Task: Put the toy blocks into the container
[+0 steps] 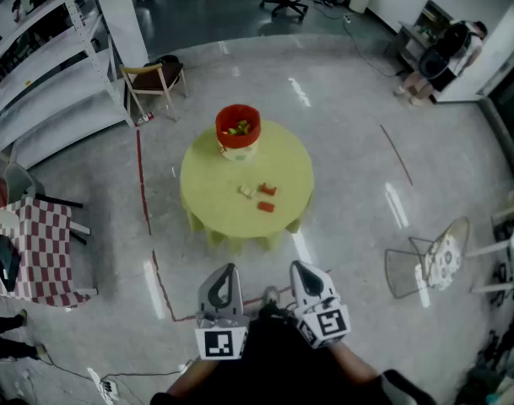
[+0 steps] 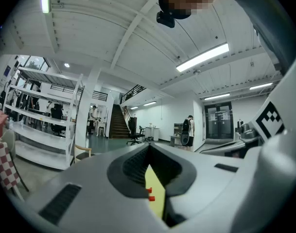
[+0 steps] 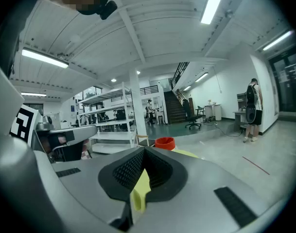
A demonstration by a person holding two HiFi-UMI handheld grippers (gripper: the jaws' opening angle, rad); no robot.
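Standing well back from the yellow table (image 1: 208,194), the person holds both tools low, side by side. Both the left tongs (image 1: 229,270) and the right tongs (image 1: 300,267) are closed, gripping nothing. Loose blocks (image 1: 265,206) (two red, one pale) lie mid-table; the red container (image 1: 224,139), blocks inside, sits at its far edge.

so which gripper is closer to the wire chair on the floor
Right. The right gripper is held low in front of the person, to the left of the wire chair. The left gripper sits beside it, farther left still, so farther from the chair.
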